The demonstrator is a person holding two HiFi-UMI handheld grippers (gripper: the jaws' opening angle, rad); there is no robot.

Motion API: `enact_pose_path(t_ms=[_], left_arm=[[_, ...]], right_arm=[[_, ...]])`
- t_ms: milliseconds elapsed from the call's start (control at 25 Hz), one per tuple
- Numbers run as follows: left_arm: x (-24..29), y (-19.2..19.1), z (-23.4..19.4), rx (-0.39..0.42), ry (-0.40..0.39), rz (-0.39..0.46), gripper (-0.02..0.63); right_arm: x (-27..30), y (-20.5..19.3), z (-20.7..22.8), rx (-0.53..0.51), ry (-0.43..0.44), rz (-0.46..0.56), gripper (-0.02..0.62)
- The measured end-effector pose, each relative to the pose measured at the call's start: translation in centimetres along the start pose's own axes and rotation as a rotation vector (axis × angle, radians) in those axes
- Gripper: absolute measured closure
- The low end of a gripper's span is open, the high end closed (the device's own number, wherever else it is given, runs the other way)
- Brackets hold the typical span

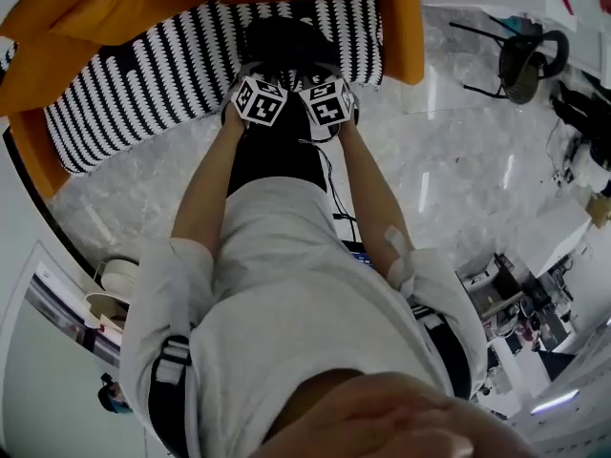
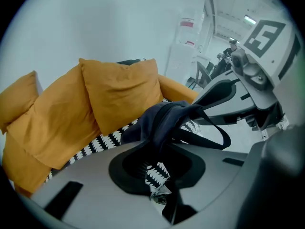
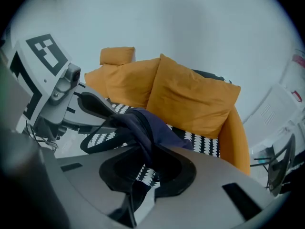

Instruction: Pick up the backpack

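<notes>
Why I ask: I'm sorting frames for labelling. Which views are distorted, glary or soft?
Head view: strong fisheye curves the striped sofa, and light streaks glare on the glossy floor. Left gripper view: black vignette in the corners; the dark backpack shows little detail. Right gripper view: same vignette, even soft light, orange cushions reasonably sharp.

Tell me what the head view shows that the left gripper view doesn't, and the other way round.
Only the head view: the person's arms, the marble floor and an office chair.
Only the left gripper view: the left gripper with its jaws closed on the backpack fabric, and a black strap loop.
Both: the dark backpack, the striped seat cushion and the orange sofa.
</notes>
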State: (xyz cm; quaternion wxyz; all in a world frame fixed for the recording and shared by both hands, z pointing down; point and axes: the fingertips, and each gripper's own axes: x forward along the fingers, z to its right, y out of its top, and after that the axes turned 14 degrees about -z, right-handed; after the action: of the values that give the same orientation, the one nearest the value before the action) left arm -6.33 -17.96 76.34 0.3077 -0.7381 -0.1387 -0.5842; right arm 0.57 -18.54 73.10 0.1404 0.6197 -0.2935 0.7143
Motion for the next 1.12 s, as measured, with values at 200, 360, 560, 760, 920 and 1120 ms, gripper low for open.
enact_pose_path(t_ms=[200,360,560,760,920,1120], left_arm=[[-1.8,-1.0,0.6,-0.078,-0.022,0.047,0.534],[-3.1,-1.8,2.0,-0.097,-0.045,0.080,0.534],[-4.9,-1.3,1.7,-0.120,-0.051,0.142,0.535],[-7.0,-0.8,1.3,-0.139,-0.049,0.197,0.540],[-9.3,-0.3,1.0,-0.131,-0.058,0.224,0.543],[-14.1,-1.1,0.9,-0.153,-0.031,0.286,0.552]], right_arm=[[-1.2,-0.9,-1.6,0.121,-0.024,0.026,0.522],[-1.8,-2.6,-2.0,0.241,-0.027,0.071,0.523],[-3.2,-1.9,-2.1,0.247,-0.070,0.139,0.531],[-4.8,-1.1,-2.6,0.281,-0.085,0.208,0.532],[-6.4,-0.2,-2.9,0.301,-0.077,0.245,0.532],[-9.6,0.3,-5.6,0.310,-0.080,0.283,0.532]])
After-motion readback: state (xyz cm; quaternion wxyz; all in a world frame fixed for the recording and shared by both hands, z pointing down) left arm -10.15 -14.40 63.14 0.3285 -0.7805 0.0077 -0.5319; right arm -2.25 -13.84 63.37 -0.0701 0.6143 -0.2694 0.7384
